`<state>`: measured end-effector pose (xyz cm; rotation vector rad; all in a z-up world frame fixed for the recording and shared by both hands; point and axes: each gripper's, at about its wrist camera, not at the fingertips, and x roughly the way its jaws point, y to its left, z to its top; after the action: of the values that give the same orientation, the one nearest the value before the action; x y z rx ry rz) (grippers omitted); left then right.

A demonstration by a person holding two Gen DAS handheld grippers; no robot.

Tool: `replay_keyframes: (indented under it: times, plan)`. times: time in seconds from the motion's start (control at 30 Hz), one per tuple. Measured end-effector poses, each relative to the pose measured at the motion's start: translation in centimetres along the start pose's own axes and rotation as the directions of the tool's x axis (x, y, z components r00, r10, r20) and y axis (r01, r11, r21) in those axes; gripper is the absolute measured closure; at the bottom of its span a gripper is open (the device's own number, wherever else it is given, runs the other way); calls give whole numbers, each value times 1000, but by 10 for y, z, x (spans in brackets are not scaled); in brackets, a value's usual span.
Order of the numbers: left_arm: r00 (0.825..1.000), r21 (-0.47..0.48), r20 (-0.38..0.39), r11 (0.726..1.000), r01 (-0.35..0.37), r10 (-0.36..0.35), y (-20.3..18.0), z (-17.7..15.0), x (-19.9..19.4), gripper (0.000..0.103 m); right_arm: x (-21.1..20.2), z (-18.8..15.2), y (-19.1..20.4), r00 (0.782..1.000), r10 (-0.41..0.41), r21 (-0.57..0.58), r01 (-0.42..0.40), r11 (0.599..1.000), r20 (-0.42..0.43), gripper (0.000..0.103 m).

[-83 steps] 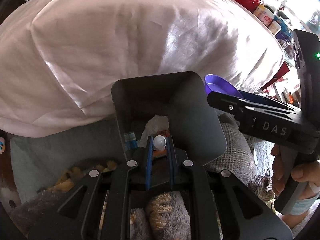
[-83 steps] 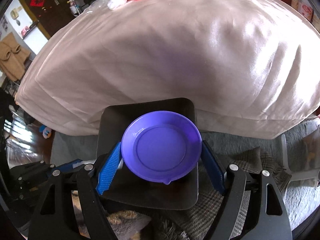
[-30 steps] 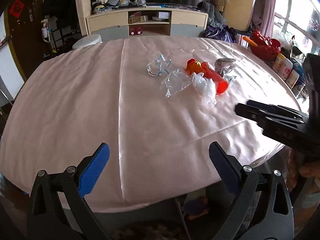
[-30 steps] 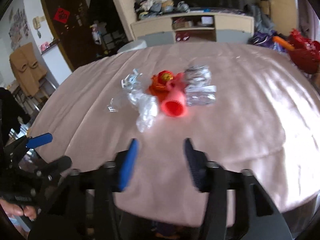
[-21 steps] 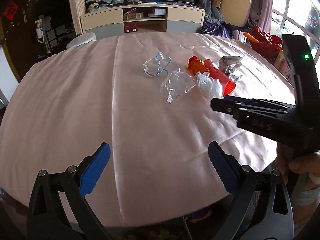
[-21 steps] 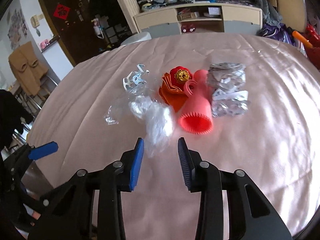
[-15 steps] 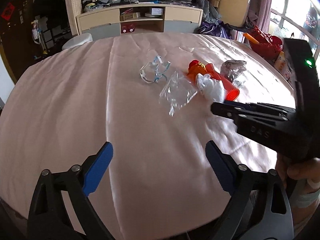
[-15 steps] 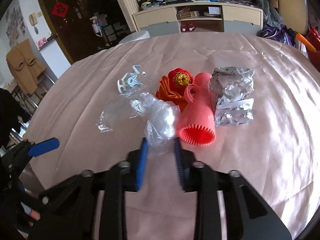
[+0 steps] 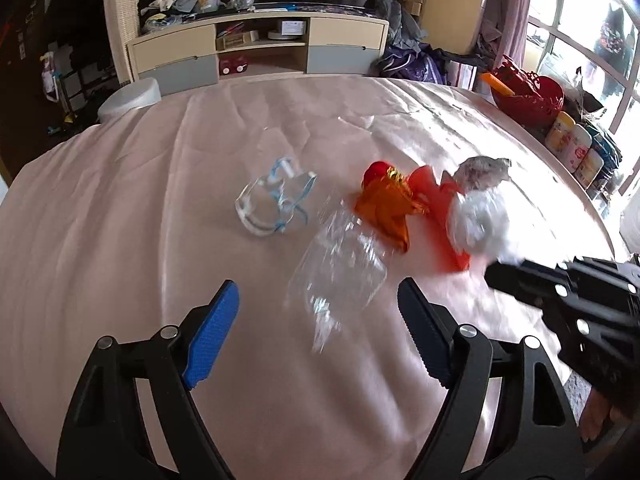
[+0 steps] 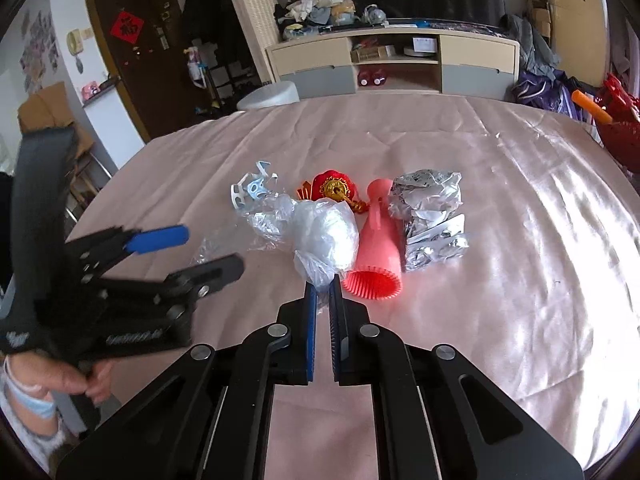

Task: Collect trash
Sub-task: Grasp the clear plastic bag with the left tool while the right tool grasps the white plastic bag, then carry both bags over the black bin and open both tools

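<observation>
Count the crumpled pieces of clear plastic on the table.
2: a white bag pinched by the right hand-held gripper, and a transparent wrapper ahead of the left one; more may be hidden.

Both grippers have left the dark bin below the table edge and now reach over the table. The right gripper [image 10: 323, 286], which earlier carried a purple dish, has closed on the crumpled white bag [image 10: 325, 236]. The left gripper [image 9: 316, 312] has been narrowing around the clear bag [image 9: 340, 268], not touching it.
</observation>
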<state>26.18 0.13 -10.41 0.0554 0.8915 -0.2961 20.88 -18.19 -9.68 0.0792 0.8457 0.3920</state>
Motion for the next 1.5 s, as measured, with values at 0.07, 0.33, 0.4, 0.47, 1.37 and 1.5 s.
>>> replay_keyframes:
  times: [0.07,0.33,0.4,0.47,1.37,1.5]
  plan:
    - [1000,3,-8,1000,13,-13,-1,4,6,26,0,0,-2,1000,-2,4,2,1000,0,95]
    - [997,13,-53,999,48,-48,-3,4,21,52,-1,-2,-4,1000,-2,16,2,1000,-4,95]
    - [998,17,-47,999,47,-46,-5,0,13,53,-5,-4,-4,1000,-3,16,3,1000,-2,95]
    - [999,23,-32,999,41,-40,-6,-5,1,54,-10,-6,-4,1000,-3,17,3,1000,5,95]
    - [992,-101,96,991,86,-77,-88,-154,-194,56,-149,-116,14,998,-1,-14,2,1000,64,95]
    - [993,-147,8,983,114,-114,-101,-189,-160,56,-141,-143,9,1000,-3,8,3,1000,10,95]
